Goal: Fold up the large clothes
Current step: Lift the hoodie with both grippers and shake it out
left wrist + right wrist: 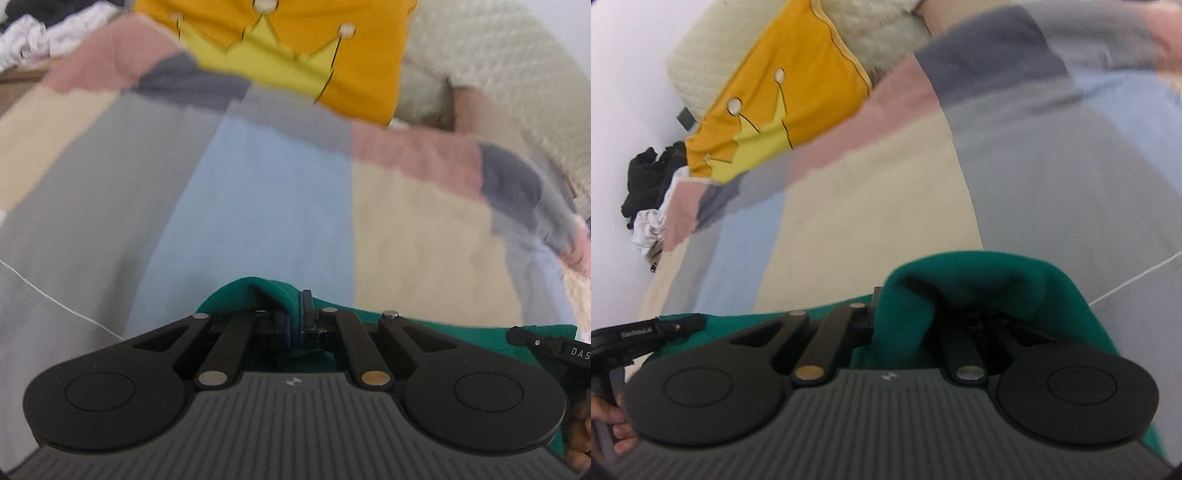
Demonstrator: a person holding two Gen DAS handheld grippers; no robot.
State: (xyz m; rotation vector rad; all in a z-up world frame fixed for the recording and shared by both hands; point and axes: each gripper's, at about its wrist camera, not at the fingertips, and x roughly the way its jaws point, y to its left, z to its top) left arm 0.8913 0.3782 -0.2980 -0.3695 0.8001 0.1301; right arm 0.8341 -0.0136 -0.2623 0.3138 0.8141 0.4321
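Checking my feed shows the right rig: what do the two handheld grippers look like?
Both match: the left gripper and right gripper have a ribbed dark grey body, two round black discs, black linkage bars and silver or brass pivot pins. The left's blue finger pads show. A bare hand shows; no cables seen.

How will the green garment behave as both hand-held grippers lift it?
Probably floppy: the green garment bulges and drapes over the right hand-held gripper instead of holding shape. It looks thick and soft, so likely not slippery in the left hand-held gripper. The span between the grips will probably sag.
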